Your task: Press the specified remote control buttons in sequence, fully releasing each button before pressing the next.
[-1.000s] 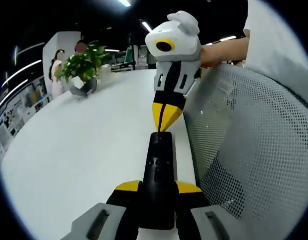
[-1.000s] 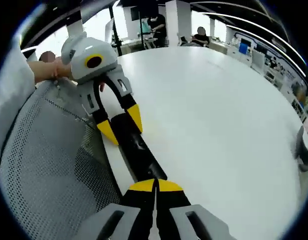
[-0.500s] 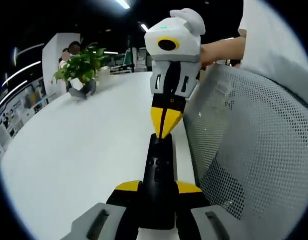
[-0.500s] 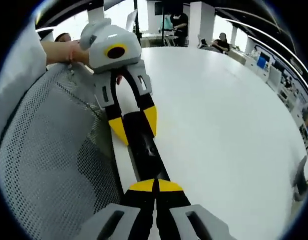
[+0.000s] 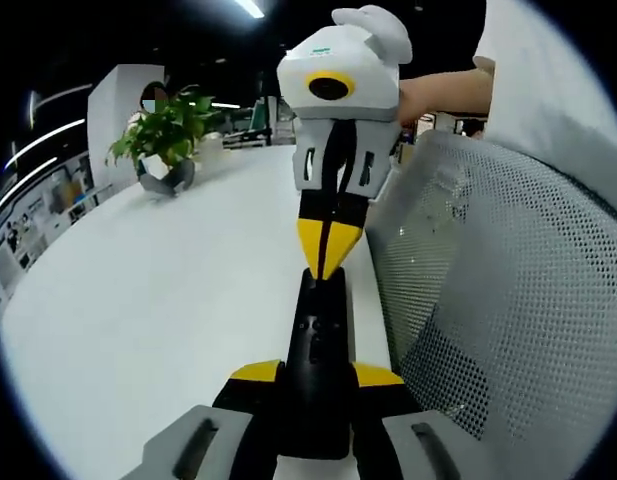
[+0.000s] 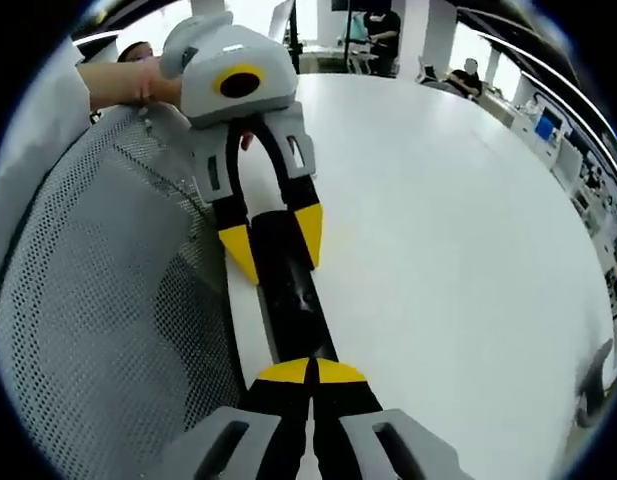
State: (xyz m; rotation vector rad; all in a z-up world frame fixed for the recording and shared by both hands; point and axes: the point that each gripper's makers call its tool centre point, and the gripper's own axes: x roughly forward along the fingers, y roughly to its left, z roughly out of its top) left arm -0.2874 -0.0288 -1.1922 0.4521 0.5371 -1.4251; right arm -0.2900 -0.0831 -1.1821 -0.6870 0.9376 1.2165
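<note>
A long black remote control (image 5: 318,335) is held level over the white table's edge. My left gripper (image 5: 316,373) is shut on its near end, yellow fingertips on both sides. My right gripper (image 5: 325,262) comes in from above, shut, with its joined yellow tips resting on the remote's far end. In the right gripper view my right gripper (image 6: 310,371) is shut, its tips down on the remote control (image 6: 293,300). The left gripper (image 6: 275,248) clamps the other end there.
A grey mesh chair back (image 5: 508,290) stands right beside the remote; the mesh chair back (image 6: 98,300) lies to the left in the right gripper view. The white table (image 5: 158,300) stretches away. A potted plant (image 5: 166,140) stands at its far side. A person's hand (image 5: 443,95) holds the right gripper.
The right gripper has tilted more upright and its tips have slid a little nearer along the remote. The left gripper's hold on the remote is the same.
</note>
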